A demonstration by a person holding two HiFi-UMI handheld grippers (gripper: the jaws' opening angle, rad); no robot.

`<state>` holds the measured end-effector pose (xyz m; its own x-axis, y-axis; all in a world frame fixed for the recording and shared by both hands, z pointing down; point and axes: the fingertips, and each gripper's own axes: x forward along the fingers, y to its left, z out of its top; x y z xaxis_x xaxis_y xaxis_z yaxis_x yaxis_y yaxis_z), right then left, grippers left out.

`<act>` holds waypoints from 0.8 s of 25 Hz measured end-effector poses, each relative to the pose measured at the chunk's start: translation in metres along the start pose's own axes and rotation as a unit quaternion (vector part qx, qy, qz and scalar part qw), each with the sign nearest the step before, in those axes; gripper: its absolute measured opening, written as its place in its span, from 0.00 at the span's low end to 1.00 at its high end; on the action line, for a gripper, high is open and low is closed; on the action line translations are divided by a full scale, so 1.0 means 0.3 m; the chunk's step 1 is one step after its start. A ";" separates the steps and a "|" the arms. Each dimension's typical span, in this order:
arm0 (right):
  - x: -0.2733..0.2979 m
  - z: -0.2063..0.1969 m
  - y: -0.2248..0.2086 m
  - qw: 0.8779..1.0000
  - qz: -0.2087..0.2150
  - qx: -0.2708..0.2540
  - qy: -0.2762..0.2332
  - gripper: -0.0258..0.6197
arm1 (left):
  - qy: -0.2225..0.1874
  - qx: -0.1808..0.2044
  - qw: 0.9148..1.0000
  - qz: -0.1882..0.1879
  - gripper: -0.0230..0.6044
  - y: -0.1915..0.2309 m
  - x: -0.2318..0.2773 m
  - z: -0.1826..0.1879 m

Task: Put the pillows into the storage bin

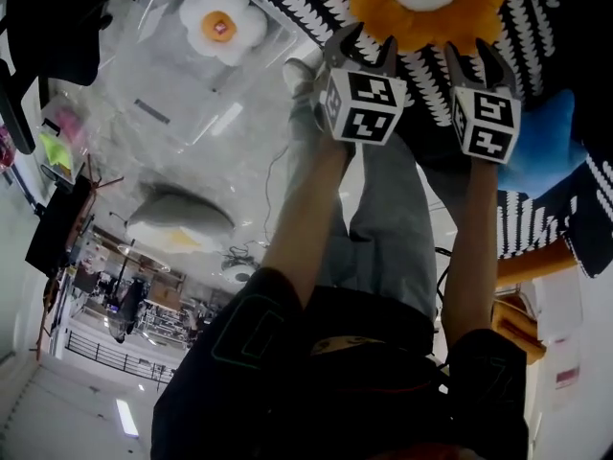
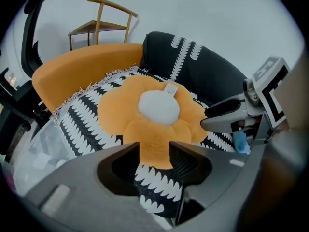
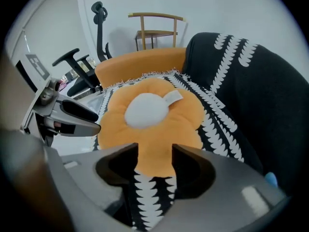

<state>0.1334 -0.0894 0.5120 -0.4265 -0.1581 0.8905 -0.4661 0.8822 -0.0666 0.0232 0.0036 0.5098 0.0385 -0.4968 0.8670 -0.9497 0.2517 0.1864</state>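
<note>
At top edge of head view, on black-and-white throw (image 1: pixel 426 84): orange flower pillow (image 1: pixel 421 12), with left tool (image 1: pixel 367 48) and right tool (image 1: pixel 476 60) side by side at its near edge, both pointing toward it. Off to the left, white flower pillow (image 1: pixel 222 24) inside clear storage bin (image 1: pixel 158 80).

Left gripper view: jaws apart, gripping nothing, nearest orange petal showing between them; orange sofa (image 2: pixel 82 66) behind the throw.

Right gripper view: same pillow centred, jaws likewise apart and empty, near petal showing between them.
</note>
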 end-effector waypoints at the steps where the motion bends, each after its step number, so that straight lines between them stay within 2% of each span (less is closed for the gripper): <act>1: 0.011 -0.005 -0.022 1.000 -0.001 -0.009 0.008 0.39 | 0.004 -0.001 1.000 0.004 0.37 -0.007 0.018 0.004; 5: 0.063 -0.013 -0.076 0.998 0.002 -0.052 0.032 0.45 | 0.027 -0.008 0.999 0.019 0.38 -0.015 0.088 -0.004; 11: 0.125 -0.022 -0.061 0.994 0.034 -0.091 0.044 0.44 | 0.054 0.013 0.998 0.043 0.32 -0.016 0.168 -0.025; 14: 0.140 -0.024 -0.051 0.994 0.042 -0.090 0.048 0.36 | 0.052 0.013 0.998 0.044 0.26 -0.020 0.191 -0.026; 16: 0.142 -0.020 -0.040 0.995 0.040 -0.084 0.049 0.25 | 0.049 0.009 0.998 0.039 0.21 -0.023 0.195 -0.025; 19: 0.131 -0.005 -0.033 0.996 0.032 -0.077 0.042 0.09 | 0.032 -0.018 0.999 0.020 0.14 -0.022 0.173 -0.016; 20: 0.121 0.003 -0.031 0.996 0.028 -0.076 0.040 0.08 | 0.023 -0.026 0.999 0.012 0.12 -0.021 0.157 -0.008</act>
<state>0.1216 -0.1038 0.5445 -0.3834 -0.0761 0.9204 -0.3173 0.9468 -0.0539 0.0316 -0.0192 0.5505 0.0321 -0.4511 0.8919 -0.9331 0.3063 0.1885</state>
